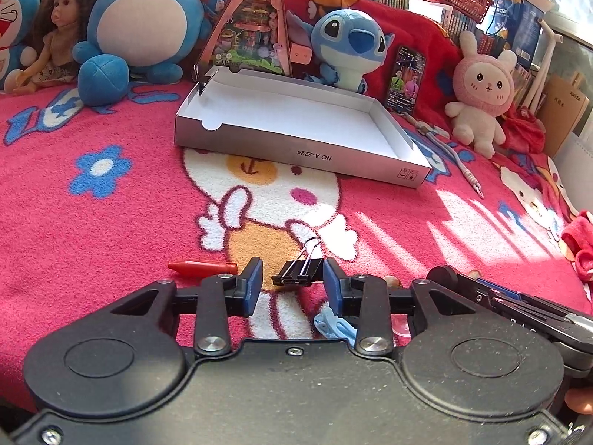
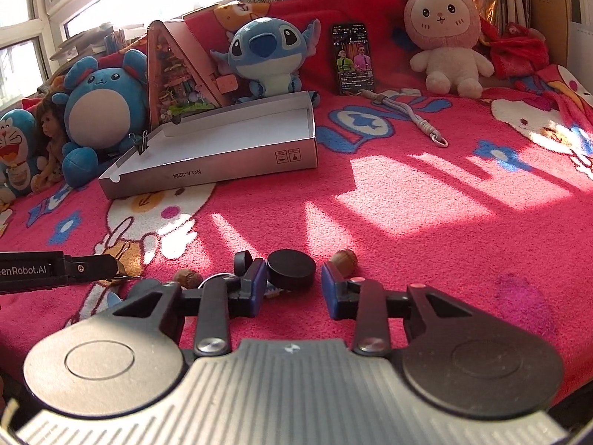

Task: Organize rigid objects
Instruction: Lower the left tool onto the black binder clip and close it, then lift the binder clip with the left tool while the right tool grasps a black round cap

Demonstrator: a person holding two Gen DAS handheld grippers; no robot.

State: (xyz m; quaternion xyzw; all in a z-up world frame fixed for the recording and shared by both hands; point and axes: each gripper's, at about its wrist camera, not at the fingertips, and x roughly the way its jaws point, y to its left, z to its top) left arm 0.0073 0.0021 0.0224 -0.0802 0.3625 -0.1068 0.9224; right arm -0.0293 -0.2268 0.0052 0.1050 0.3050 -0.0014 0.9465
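A black binder clip (image 1: pixel 298 272) lies on the red blanket between the open fingers of my left gripper (image 1: pixel 292 283); its right end touches the right pad. A red crayon (image 1: pixel 202 267) lies just left of the left finger. An open white shallow box (image 1: pixel 296 126) stands further back, with another binder clip (image 2: pixel 142 141) clipped on its left wall. In the right wrist view, my right gripper (image 2: pixel 294 282) is open around a black round puck (image 2: pixel 291 269). Two brown acorn-like nuts (image 2: pixel 344 260) (image 2: pixel 187 278) lie beside it. The box (image 2: pixel 222 144) shows at the back left.
Plush toys (image 1: pixel 141 26), a doll (image 1: pixel 55 40), a triangular diorama (image 1: pixel 252 18), a phone (image 1: pixel 406 78) and a pink rabbit (image 1: pixel 481 92) line the back. A coiled lanyard (image 2: pixel 418 115) lies right of the box. A blue clip (image 1: pixel 333 324) lies under my left gripper. Bookshelves stand behind.
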